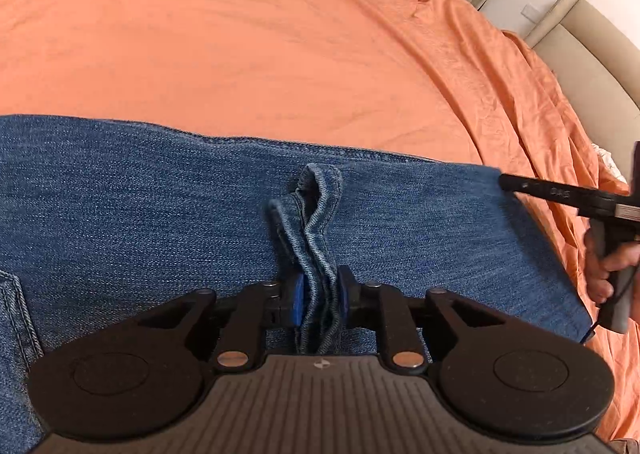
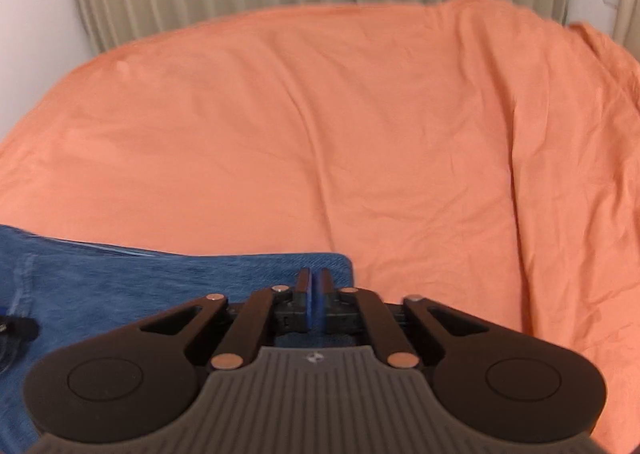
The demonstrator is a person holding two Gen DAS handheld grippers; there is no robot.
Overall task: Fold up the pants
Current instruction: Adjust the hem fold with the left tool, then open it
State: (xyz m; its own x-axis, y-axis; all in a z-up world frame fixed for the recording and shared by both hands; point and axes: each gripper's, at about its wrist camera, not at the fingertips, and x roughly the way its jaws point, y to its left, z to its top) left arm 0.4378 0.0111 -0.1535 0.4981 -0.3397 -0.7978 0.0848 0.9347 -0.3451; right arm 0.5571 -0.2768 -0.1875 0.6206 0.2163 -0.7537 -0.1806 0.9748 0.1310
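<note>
Denim pants [image 1: 160, 190] lie flat along the near edge of the orange sheet [image 1: 240, 54], one end reaching toward its right edge. The left gripper [image 1: 320, 294] pinches a bunched cuff [image 1: 316, 222] of several hem layers between its blue pads. That stack looks thick, so a layer could slip free under a pull, leaving a crooked fold. The right gripper [image 2: 315, 286] has its jaws pressed together on nothing, above the pants' end corner; dragging there could wrinkle the sheet beneath.
</note>
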